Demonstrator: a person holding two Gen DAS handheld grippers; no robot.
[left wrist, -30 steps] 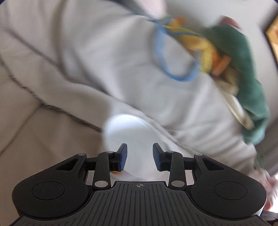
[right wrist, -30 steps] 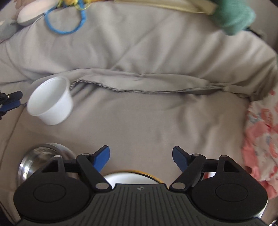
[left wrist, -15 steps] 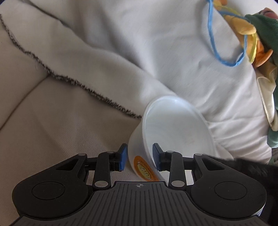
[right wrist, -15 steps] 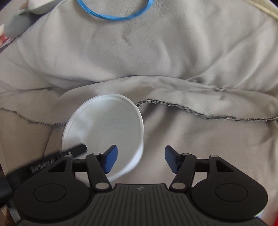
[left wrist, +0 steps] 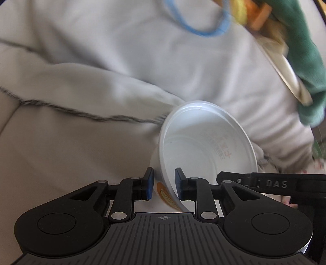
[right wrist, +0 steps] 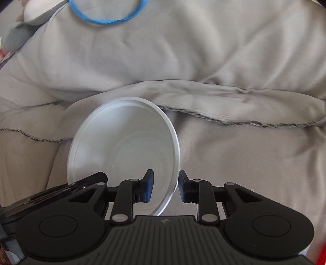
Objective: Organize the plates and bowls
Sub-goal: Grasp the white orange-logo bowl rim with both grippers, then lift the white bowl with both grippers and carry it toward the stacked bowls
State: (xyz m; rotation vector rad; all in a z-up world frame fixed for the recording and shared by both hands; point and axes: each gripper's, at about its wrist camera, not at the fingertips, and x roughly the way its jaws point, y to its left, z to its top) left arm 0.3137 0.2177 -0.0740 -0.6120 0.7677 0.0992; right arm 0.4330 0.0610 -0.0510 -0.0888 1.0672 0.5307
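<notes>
Right tongs (right wrist: 165, 190) narrowed astride bowl (right wrist: 124, 142), "DAS"

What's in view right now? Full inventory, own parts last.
white plastic bowl: 1, white with orange label, tilted above the cloth, rim between both grippers' fingers
grey cloth: 1, pale grey with dark stitched edge, covers the surface
blue ring: 1, blue, far edge of the cloth
green fabric: 1, green, far right in left wrist view
left gripper: 1, black with blue pads, shut on the bowl's wall
right gripper: 1, black with blue pads, straddling the bowl's rim, small gaps visible
</notes>
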